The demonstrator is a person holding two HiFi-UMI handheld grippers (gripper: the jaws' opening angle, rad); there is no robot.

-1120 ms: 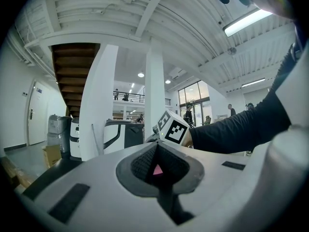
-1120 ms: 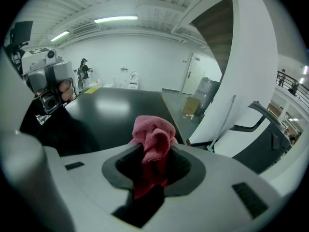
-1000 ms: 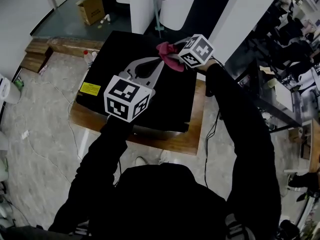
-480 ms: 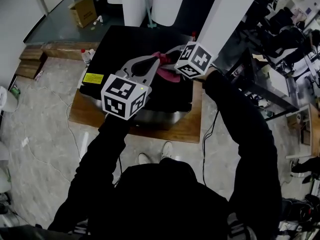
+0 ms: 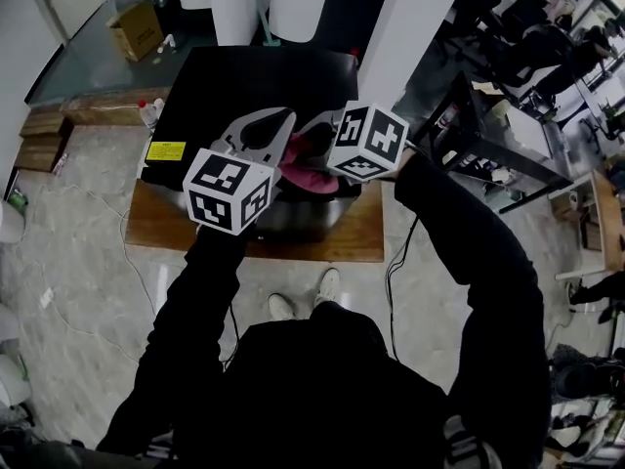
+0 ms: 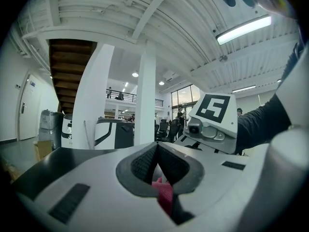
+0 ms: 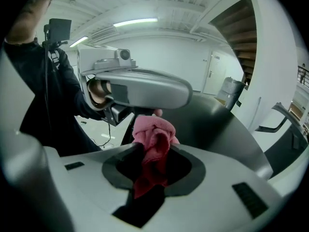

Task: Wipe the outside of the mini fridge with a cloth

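Your right gripper [image 7: 153, 151] clamps the pink cloth [image 7: 152, 129] at the mini fridge's [image 5: 244, 76] near top edge, likely for wiping; left gripper [image 6: 155, 146], jaws closed, sits just beside.

Right gripper [image 7: 152, 164] has its jaws closed on a pink cloth [image 7: 153, 138]. The cloth bunches up above the jaws and trails down through the slot toward the camera. Just ahead and over the cloth is the grey left gripper [image 7: 140, 88], lying sideways and held by a hand [image 7: 98, 92]. Dark sleeve [image 7: 46, 93] at far left. The black mini fridge top [image 7: 217, 122] lies ahead and to the right. White column [image 7: 275, 62] further right.
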